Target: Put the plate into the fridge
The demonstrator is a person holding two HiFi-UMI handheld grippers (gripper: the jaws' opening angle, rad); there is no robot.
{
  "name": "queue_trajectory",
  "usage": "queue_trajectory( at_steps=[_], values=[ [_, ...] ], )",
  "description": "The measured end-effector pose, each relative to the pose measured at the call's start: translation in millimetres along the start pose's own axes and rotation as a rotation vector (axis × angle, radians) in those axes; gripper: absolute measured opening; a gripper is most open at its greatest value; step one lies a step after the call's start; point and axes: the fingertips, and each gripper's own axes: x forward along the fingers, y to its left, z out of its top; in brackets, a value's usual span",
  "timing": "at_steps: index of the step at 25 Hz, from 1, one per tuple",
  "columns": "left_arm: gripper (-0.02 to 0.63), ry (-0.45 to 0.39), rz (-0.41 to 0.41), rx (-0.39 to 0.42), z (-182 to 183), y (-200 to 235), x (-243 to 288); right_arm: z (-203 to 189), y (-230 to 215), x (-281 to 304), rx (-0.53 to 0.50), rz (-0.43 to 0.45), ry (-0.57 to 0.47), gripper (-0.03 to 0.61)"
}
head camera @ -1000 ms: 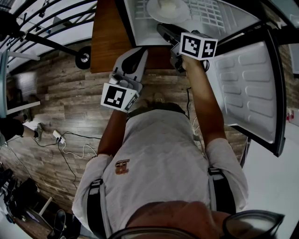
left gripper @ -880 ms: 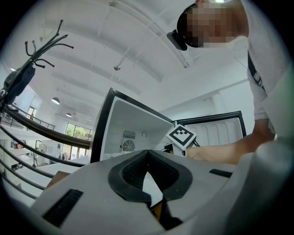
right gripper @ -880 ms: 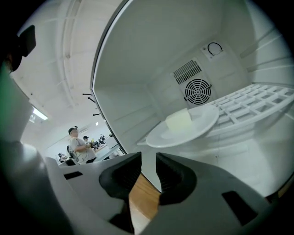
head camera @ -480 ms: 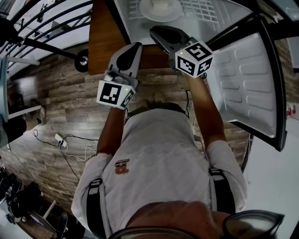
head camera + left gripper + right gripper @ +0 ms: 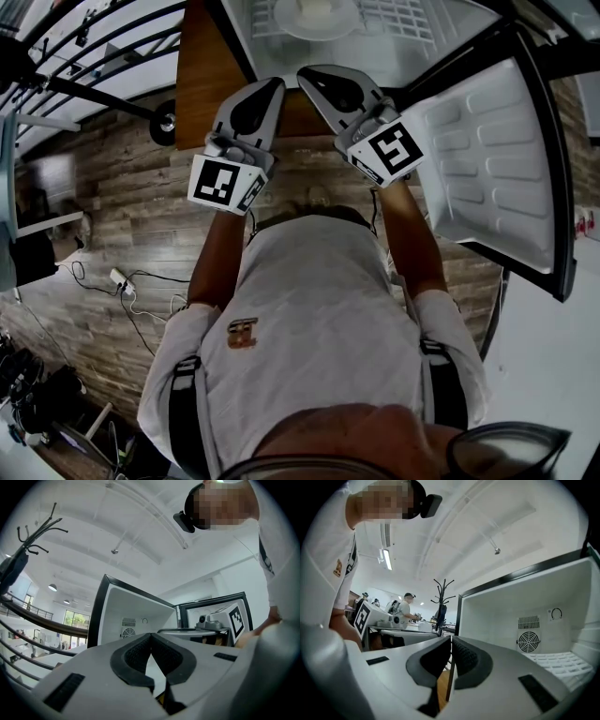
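Observation:
A white plate (image 5: 317, 14) with something pale on it rests on the wire shelf of the open fridge (image 5: 412, 23) at the top of the head view. Both grippers hang in front of the fridge opening, side by side and clear of the plate. My right gripper (image 5: 314, 75) is shut with nothing in it; in the right gripper view its pads (image 5: 461, 656) meet in front of the white fridge interior (image 5: 511, 616). The left gripper (image 5: 267, 87) is shut and empty too, its pads (image 5: 136, 656) touching.
The fridge door (image 5: 487, 159) stands wide open to the right of my right arm. A brown wooden panel (image 5: 211, 75) flanks the fridge on the left. Cables and a power strip (image 5: 122, 279) lie on the plank floor. A coat stand (image 5: 443, 592) and people appear far behind.
My right gripper has drawn back out of the fridge toward the body and its jaws have closed. The plate stays on the shelf. The left gripper has risen slightly beside it.

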Motion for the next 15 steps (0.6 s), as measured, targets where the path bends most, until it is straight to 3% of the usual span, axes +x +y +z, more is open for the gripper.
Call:
queue_trajectory(
  at_steps=[8,15],
  values=[
    [0.018,-0.010,-0.023,0.021,10,-8,2,27,13,-10,-0.104,-0.057,-0.121,0.034],
    [0.018,-0.012,-0.033,0.031,12,-11,1,26,16,-15,-0.082,-0.085,-0.135,0.032]
  ],
)
